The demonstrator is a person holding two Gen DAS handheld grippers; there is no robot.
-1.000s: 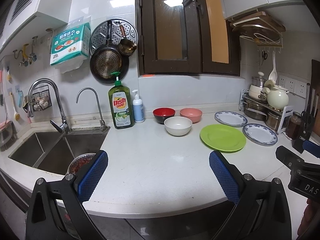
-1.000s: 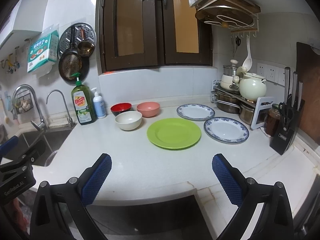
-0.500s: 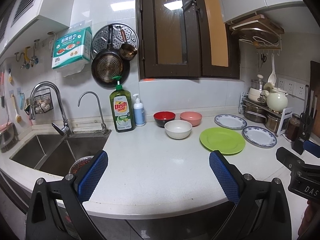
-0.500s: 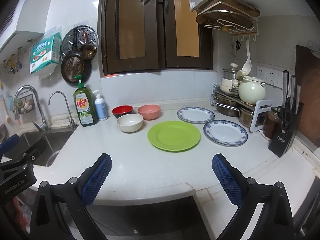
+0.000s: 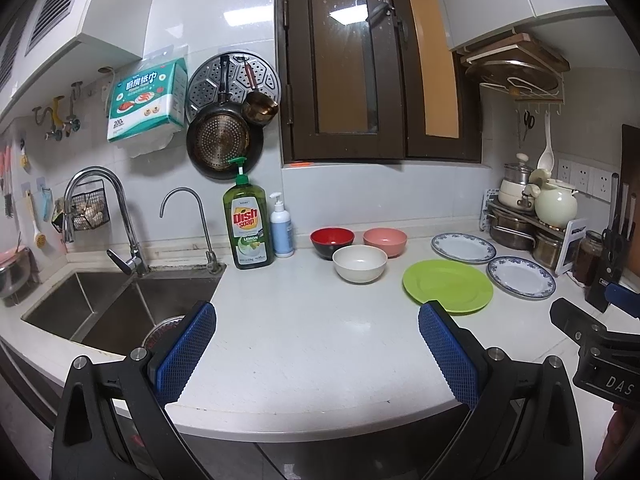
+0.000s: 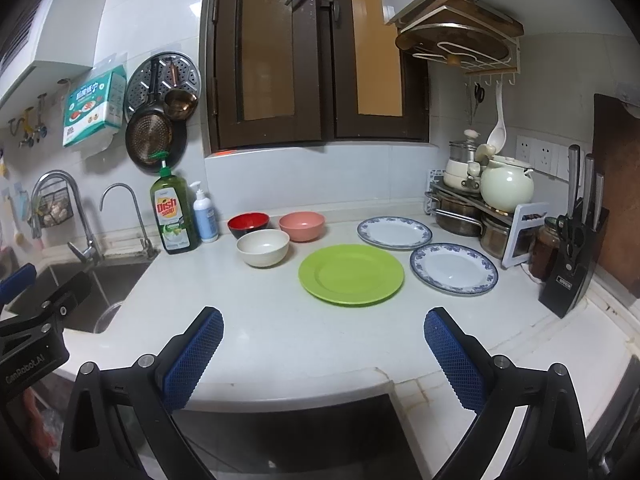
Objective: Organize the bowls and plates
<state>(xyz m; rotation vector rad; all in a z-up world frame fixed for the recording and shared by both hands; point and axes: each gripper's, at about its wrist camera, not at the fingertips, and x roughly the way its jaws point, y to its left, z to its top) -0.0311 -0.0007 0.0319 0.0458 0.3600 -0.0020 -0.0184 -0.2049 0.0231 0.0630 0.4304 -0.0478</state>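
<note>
3 bowls and 3 plates sit loose on the white counter (image 6: 280, 332), all well ahead of both tongs. The white bowl (image 6: 263, 247) is nearest, ahead and a little left of the right gripper (image 6: 322, 350); the red bowl (image 6: 248, 224) and pink bowl (image 6: 301, 225) stand just behind it, near each other but apart. The green plate (image 6: 351, 274) lies straight ahead of the right gripper, with the near blue-rimmed plate (image 6: 454, 268) to its right and the far blue-rimmed plate (image 6: 394, 232) behind, none overlapping.

Both tongs hang over the counter's front edge, jaws spread wide, holding nothing. From the left gripper (image 5: 316, 354), the bowls are ahead and the plates ahead to the right.

Judging by this, no stacking has begun; the step in hand is the approach. The next move likely calls for reaching forward to 1 rim, a bowl for the left or a plate for the right, and closing on its edge.
</note>
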